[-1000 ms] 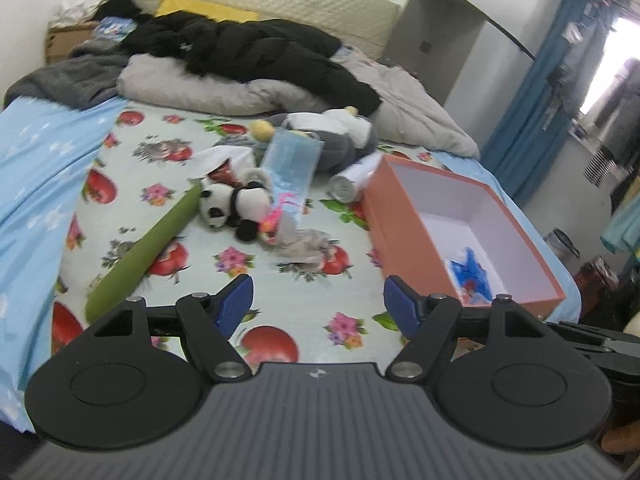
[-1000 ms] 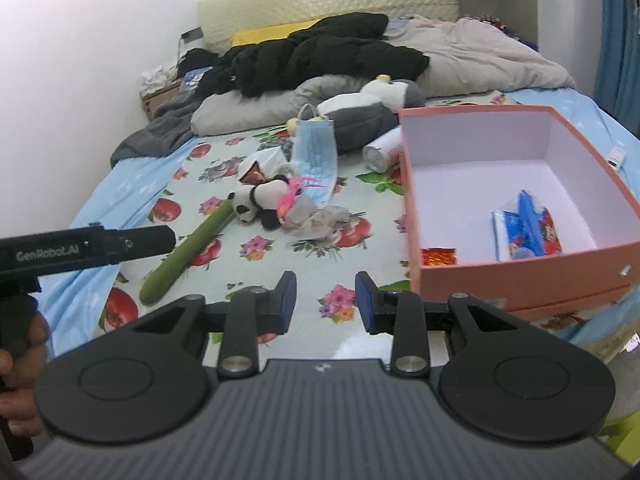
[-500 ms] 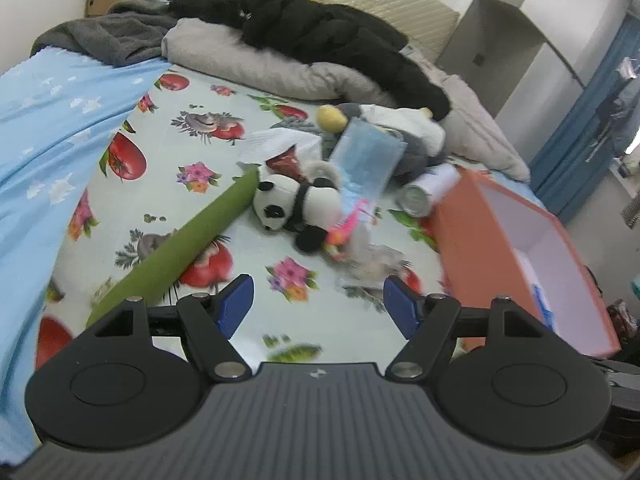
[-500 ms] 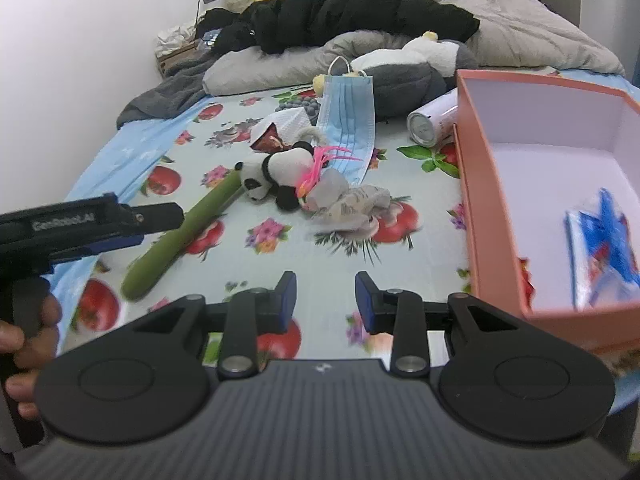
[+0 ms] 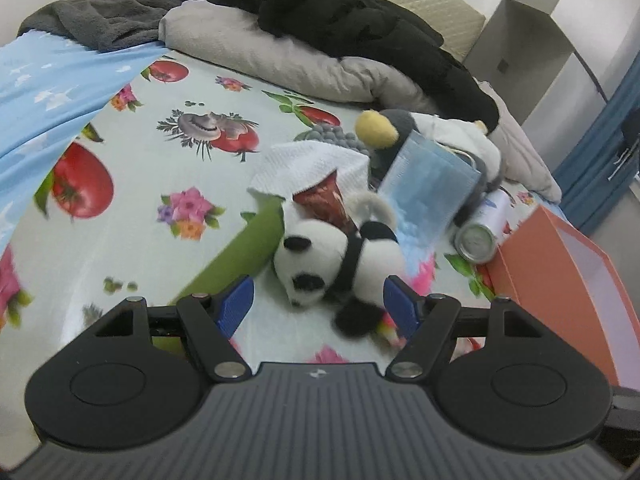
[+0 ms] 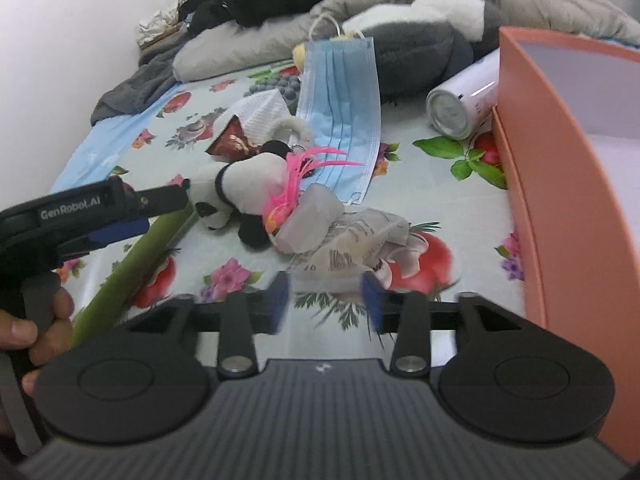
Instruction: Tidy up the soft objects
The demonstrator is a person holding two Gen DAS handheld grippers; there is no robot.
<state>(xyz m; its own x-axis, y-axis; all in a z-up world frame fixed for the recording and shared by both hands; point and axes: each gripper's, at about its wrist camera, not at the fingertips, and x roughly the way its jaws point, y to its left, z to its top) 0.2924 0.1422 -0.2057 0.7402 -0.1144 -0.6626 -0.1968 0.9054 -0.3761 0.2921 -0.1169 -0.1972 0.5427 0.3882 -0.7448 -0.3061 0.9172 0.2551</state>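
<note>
Straddling the panda plush [image 5: 340,264], the left gripper [image 5: 318,306] is spread wide, blue pads on either side of the toy and clear of it. The right gripper [image 6: 326,304] is likewise released, its pads flanking a crumpled printed wrapper [image 6: 360,248] near the bed's near edge. A green plush stick [image 5: 236,260] touches the panda's head side. A blue face mask [image 6: 340,108] lies behind the panda. A white can [image 6: 460,108] rests against the orange box [image 6: 560,200] at the bed's right edge. Bare floral sheet [image 5: 132,216] extends left.
</note>
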